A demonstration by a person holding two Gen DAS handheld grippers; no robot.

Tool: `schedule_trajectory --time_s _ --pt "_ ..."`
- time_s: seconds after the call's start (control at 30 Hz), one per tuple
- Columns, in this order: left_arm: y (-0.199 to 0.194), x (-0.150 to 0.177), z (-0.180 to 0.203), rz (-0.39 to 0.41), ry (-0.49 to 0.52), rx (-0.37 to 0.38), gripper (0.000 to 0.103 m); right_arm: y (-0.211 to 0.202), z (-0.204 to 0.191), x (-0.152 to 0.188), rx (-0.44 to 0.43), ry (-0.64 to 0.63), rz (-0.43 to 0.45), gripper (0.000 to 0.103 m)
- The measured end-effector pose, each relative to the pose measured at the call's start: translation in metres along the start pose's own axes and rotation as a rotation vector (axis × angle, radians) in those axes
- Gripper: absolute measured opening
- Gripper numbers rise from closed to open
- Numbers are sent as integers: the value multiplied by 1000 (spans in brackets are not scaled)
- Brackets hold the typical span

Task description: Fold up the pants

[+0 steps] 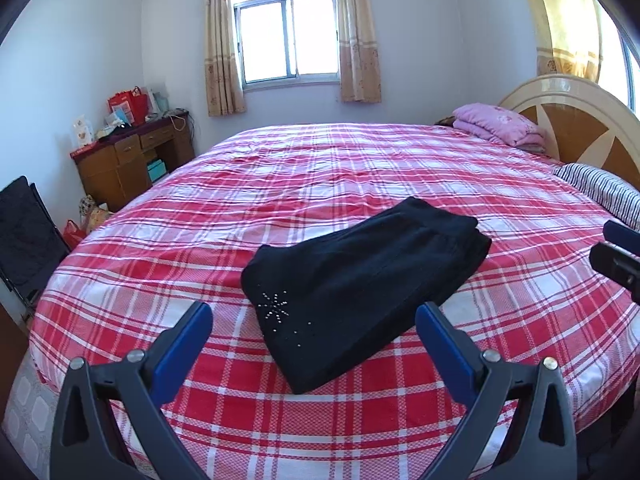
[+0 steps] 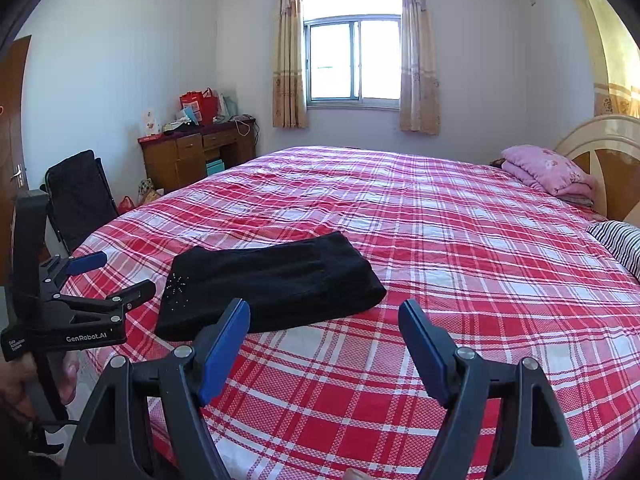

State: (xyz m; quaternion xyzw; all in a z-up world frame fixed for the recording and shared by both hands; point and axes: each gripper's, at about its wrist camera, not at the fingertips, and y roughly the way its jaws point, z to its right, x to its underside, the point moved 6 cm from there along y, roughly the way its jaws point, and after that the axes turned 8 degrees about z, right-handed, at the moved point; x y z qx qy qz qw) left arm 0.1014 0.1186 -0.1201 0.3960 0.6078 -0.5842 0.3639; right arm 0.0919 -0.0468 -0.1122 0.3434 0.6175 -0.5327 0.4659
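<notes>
Two views. Left wrist: the left gripper (image 1: pixel 314 326) hangs wide apart and empty above the black pants (image 1: pixel 360 280), folded compactly on the bed (image 1: pixel 400 168). Right wrist: the right gripper (image 2: pixel 324 320) gapes empty too, pants just left. Probably finished; only smooth loose edges gently.

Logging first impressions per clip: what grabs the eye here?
The red plaid bed fills both views, with folded black pants lying near its front edge. Both claws, left and right, hang open over the bed's front edge, touching nothing. A bright window sits behind.
</notes>
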Motion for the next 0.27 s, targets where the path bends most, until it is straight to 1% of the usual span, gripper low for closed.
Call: schedule_trajectory --time_s 0.17,0.27 --pt "-4 -2 -2 41 -6 -25 103 0 -1 0 -1 1 0 78" --pt "-5 -4 -1 46 -1 -18 103 1 -1 1 -4 6 -2 78"
